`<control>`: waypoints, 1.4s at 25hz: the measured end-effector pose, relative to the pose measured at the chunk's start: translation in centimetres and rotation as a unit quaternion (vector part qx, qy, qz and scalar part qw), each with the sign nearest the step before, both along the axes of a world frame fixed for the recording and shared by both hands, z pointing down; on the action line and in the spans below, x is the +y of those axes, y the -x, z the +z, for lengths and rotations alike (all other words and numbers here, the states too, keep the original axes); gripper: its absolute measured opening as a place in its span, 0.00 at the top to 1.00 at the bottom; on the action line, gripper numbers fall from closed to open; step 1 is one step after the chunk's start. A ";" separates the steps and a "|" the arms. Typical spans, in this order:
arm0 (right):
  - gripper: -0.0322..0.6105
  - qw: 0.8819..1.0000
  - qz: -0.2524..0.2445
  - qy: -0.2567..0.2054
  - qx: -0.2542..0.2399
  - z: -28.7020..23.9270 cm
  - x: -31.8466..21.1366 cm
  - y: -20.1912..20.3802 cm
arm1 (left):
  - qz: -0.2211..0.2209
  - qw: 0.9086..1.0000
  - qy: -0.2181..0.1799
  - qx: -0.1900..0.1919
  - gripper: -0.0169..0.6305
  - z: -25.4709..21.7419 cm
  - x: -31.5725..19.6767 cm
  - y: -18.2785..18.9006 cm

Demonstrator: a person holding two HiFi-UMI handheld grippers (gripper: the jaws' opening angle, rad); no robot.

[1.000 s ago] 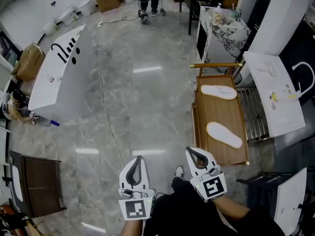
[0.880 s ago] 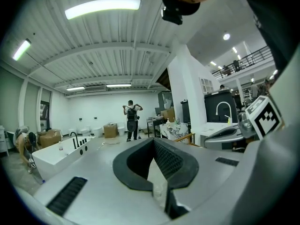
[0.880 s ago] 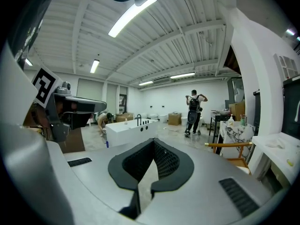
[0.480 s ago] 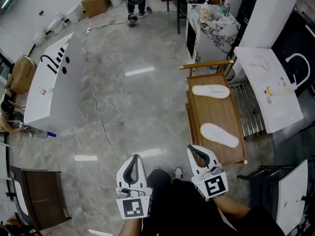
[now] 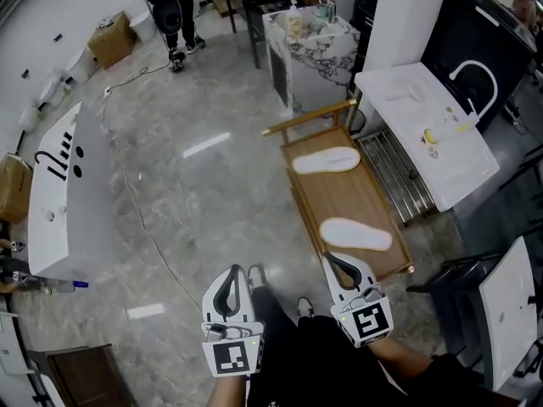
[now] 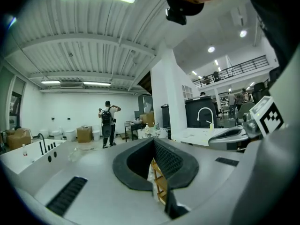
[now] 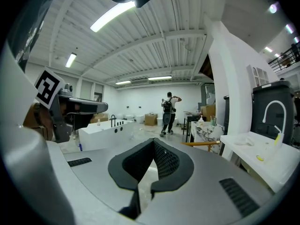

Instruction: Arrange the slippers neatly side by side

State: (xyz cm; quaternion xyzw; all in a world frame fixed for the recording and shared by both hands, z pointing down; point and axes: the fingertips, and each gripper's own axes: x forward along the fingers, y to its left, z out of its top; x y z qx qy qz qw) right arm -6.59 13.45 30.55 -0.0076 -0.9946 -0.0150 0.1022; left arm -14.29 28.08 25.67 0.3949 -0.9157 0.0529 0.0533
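Both grippers are held low at the near end of the wooden bench (image 5: pixel 366 195), short of it, and neither is touching anything. The left gripper (image 5: pixel 235 270) sits off the bench's near-left corner with its jaws pressed together and nothing between them; its own view shows the same thing (image 6: pixel 153 142). The right gripper (image 5: pixel 333 259) is just beside that same near end, fingers also fully together and empty, and its own view agrees (image 7: pixel 153 142).

The two slippers are both on the bench top, well apart from each other. The far slipper (image 5: pixel 326 160) lies across the bench's far end, near the raised wooden rail (image 5: pixel 309 117). The near slipper (image 5: pixel 355 234) lies across the near end, closest to the right gripper. Both are plain white, and they might be lying sole-up, but they're too small for me to tell.

On the bench's right side there's a metal grate (image 5: pixel 387 173), with a white sink counter (image 5: pixel 422 134) beyond it. Beyond the bench's far end stands a marble-topped cabinet (image 5: pixel 310 39). Well off to the bench's left is a white bathtub (image 5: pixel 56 195).
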 end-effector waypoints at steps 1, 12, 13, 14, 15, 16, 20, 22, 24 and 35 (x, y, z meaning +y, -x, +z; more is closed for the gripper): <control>0.96 1.000 0.009 -0.002 0.001 -0.1 -0.5 0.2 | 0.014 1.000 -0.004 -0.001 0.97 0.0 -0.9 0.3; 0.96 0.994 0.113 -0.005 -0.010 -1.1 -5.7 4.5 | 0.129 0.992 -0.009 -0.010 0.97 -1.1 -8.6 6.9; 0.96 0.992 0.122 -0.006 -0.013 -1.3 -6.0 5.1 | 0.139 0.990 -0.011 -0.010 0.97 -1.3 -9.1 7.7; 0.96 0.991 0.132 -0.006 -0.015 -1.6 -6.3 5.6 | 0.149 0.989 -0.013 -0.010 0.97 -1.5 -9.7 8.4; 0.96 0.990 0.143 -0.004 -0.016 -1.8 -6.5 6.1 | 0.160 0.987 -0.014 -0.009 0.97 -1.6 -10.2 9.0; 0.96 0.988 0.154 -0.004 -0.016 -1.9 -6.8 6.4 | 0.170 0.985 -0.014 -0.008 0.97 -1.6 -10.8 9.6; 0.96 0.980 0.197 -0.005 -0.011 -2.1 -7.9 7.5 | 0.215 0.977 -0.008 -0.007 0.97 -1.3 -12.7 11.5; 0.96 0.976 0.216 -0.005 -0.007 -2.3 -8.1 8.0 | 0.237 0.971 -0.010 -0.003 0.97 -1.3 -13.5 12.3; 0.96 0.972 0.236 -0.005 -0.002 -2.0 -8.1 8.3 | 0.259 0.966 -0.005 0.003 0.97 -1.1 -14.0 13.0; 0.96 0.951 0.310 -0.016 0.006 -2.2 -7.0 9.5 | 0.334 0.942 -0.021 0.021 0.97 -0.3 -15.8 15.1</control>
